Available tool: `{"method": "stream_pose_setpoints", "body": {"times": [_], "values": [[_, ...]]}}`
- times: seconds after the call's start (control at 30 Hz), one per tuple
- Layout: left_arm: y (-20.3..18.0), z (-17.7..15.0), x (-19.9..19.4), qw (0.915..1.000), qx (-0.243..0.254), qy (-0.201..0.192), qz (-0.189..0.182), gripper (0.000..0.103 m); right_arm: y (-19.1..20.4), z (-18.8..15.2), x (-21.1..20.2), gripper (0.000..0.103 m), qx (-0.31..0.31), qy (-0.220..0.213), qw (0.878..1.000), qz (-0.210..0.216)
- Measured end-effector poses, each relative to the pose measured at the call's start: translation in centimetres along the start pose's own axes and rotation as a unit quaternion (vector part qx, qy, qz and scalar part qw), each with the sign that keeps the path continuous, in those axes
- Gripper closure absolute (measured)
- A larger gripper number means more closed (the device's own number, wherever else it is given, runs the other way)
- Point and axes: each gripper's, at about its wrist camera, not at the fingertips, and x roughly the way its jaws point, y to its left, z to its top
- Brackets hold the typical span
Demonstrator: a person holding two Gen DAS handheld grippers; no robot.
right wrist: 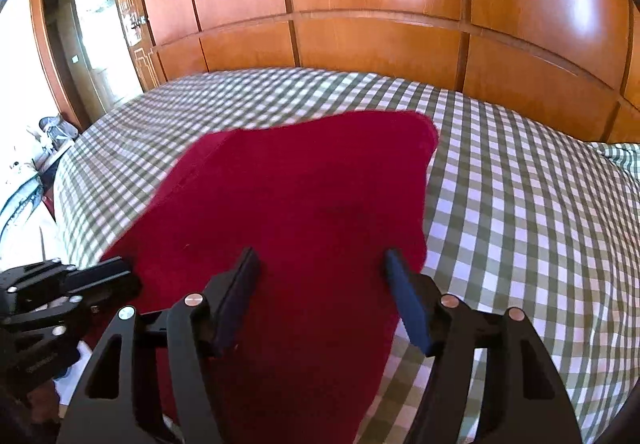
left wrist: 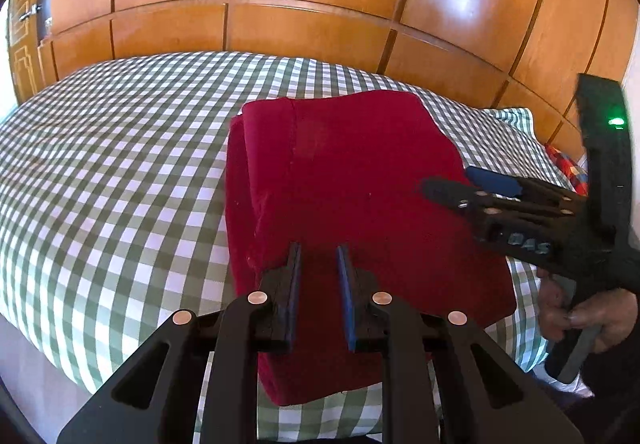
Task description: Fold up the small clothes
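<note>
Checked bedspread (left wrist: 120,164) bears red garment (left wrist: 340,184); wardrobe (left wrist: 320,24) behind; possibly pillow (left wrist: 568,168).

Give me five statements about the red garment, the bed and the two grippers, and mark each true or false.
1. The red garment lies on a green-and-white checked bedspread. True.
2. The right gripper is clamped on the garment. False: its fingers stand apart, with nothing pinched.
3. The left gripper has the narrower gap. True.
4. A white tiled wall stands behind the bed. False: it is wooden panelling.
5. The garment is spread flat in one layer. False: folded layers show along its left edge.
</note>
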Motion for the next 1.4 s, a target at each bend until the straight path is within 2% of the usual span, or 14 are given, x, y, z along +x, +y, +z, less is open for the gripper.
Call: {"method": "stream_pose_setpoints", "body": {"times": [0.27, 0.47, 0.57, 0.6, 0.67, 0.73, 0.8, 0.9, 1.0, 1.07, 1.1, 1.2, 1.23, 1.4], "values": [[0.1, 0.0, -0.2, 1.0000, -0.001, -0.001, -0.001, 0.087, 0.7, -2.9, -4.2, 0.041, -0.062, -0.018, 0.998, -0.012], [0.2, -0.5, 0.1, 1.0000, -0.002, 0.005, 0.004, 0.087, 0.2, -6.8, -1.9, 0.043, -0.037, 0.046, 0.998, 0.006], [0.2, -0.6, -0.2, 1.0000, -0.002, 0.004, 0.003, 0.087, -0.4, -6.7, -2.0, 0.036, -0.019, 0.048, 0.998, 0.023], [0.2, -0.5, -0.6, 1.0000, -0.004, 0.003, -0.002, 0.087, -0.6, -6.5, -2.2, 0.025, -0.017, 0.051, 0.998, 0.029], [0.6, -0.4, -2.1, 0.9994, -0.016, -0.012, -0.029, 0.084, -1.7, -5.9, -2.7, 0.018, 0.000, 0.057, 0.996, 0.062], [1.8, -0.1, -4.2, 0.9965, -0.041, -0.046, -0.055, 0.043, -3.6, -4.7, -3.5, 0.008, 0.044, 0.054, 0.992, 0.104], [3.2, 0.5, -4.5, 0.9946, -0.062, -0.067, -0.050, 0.022, -5.5, -3.5, -3.4, 0.007, 0.083, 0.048, 0.987, 0.133], [6.2, 2.2, -1.5, 0.9954, -0.079, -0.049, -0.021, 0.022, -8.6, -1.2, -1.4, 0.006, 0.157, 0.043, 0.974, 0.160], [8.6, 3.1, 3.5, 0.9906, -0.114, 0.024, -0.072, 0.022, -10.1, 0.5, 2.7, 0.007, 0.200, 0.066, 0.961, 0.177], [9.6, 2.9, 6.4, 0.9835, -0.138, 0.060, -0.101, 0.022, -10.3, 0.7, 5.0, 0.018, 0.210, 0.093, 0.954, 0.194], [9.8, 2.6, 7.6, 0.9778, -0.143, 0.074, -0.133, 0.026, -10.1, 0.7, 6.1, 0.034, 0.204, 0.104, 0.950, 0.214], [10.0, 2.1, 9.2, 0.9618, -0.161, 0.077, -0.207, 0.059, -9.3, 0.4, 7.1, 0.058, 0.197, 0.101, 0.949, 0.222], [9.6, 2.3, 9.2, 0.9612, -0.157, 0.069, -0.216, 0.064, -9.4, 0.4, 6.7, 0.064, 0.202, 0.096, 0.948, 0.227], [5.3, 5.3, 9.0, 0.9601, -0.103, 0.053, -0.254, 0.075, -11.8, 0.6, 1.4, 0.067, 0.195, 0.047, 0.955, 0.219]]}}
